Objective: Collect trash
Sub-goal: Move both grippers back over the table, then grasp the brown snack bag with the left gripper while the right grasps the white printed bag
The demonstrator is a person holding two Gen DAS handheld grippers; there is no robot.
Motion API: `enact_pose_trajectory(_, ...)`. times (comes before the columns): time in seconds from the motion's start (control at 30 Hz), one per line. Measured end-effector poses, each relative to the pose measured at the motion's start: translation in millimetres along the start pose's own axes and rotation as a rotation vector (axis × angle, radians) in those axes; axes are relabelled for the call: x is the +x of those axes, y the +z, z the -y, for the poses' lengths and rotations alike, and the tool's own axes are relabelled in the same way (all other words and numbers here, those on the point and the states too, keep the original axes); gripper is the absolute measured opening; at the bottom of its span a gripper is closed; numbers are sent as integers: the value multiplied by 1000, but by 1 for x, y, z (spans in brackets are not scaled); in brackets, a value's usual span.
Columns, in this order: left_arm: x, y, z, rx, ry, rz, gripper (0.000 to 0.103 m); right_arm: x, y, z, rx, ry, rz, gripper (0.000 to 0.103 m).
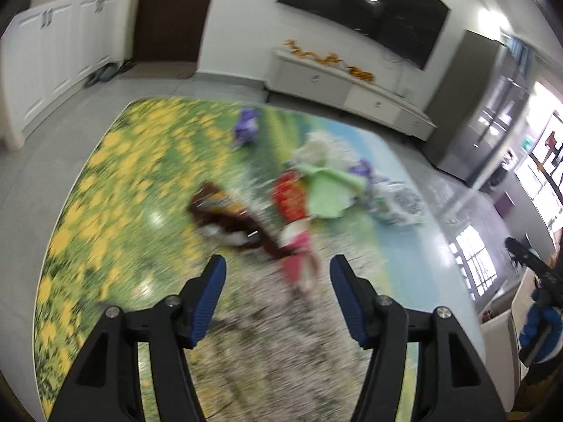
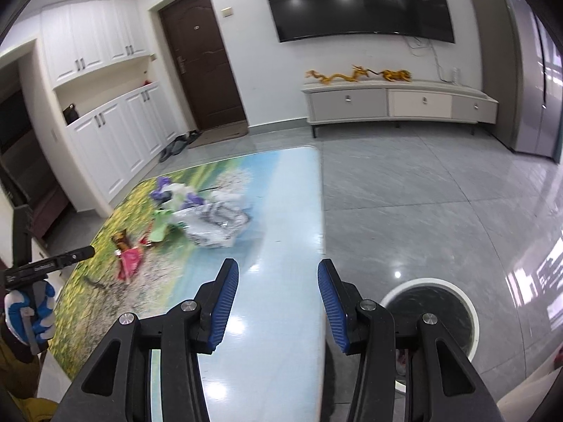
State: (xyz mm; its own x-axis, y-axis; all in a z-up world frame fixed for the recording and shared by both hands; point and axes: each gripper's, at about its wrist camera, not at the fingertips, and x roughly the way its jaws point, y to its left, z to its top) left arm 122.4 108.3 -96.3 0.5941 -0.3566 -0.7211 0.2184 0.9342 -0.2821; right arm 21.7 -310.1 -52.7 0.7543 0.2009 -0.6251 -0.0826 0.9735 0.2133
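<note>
bare tabletop (image 2: 288, 211) beside wrappers (image 2: 211, 221).

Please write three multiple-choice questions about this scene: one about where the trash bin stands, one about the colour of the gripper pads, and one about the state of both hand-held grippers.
1. Where is the trash bin?
A. on the table
B. on the floor beside the table
C. on the TV cabinet

2. What colour are the gripper pads?
A. blue
B. red
C. white

3. What state are the left hand-held gripper and the right hand-held gripper in?
A. both open and empty
B. both shut on wrappers
C. one open, one shut

Answers: 1 B, the bin stands on grey tiles next to the table edge. 2 A, ribbed blue pads show in both views. 3 A, each pair of fingers stands apart, with nothing between.
</note>
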Motion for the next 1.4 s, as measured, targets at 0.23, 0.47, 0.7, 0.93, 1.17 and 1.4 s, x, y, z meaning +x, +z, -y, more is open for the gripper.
enact_pose_trajectory(0.23, 29, 3, -21, -98, 23, -41, 66, 4, -1, -19, -37, 31, -11, 47)
enact_pose_trajectory(0.47, 63, 30, -28, -209, 41, -33, 75, 24, 0, -10, -34, 37, -46, 48)
enact_pose_trajectory(0.7, 91, 41, -15, -170, 95, -43, 65, 60, 19, -10, -58, 60, -81, 48)
enact_pose_trajectory(0.93, 99, 45, -9, -87, 124, -37, 41, 107, 43, -34, -128, 132, -119, 55)
enact_pose_trajectory(1.17, 98, 47, -12, -66, 71, -27, 21, 158, 53, -53, -169, 177, -169, 62)
enact_pose_trajectory(1.4, 88, 48, -12, -57, 34, -7, 6, 189, 58, -57, -215, 237, -221, 64)
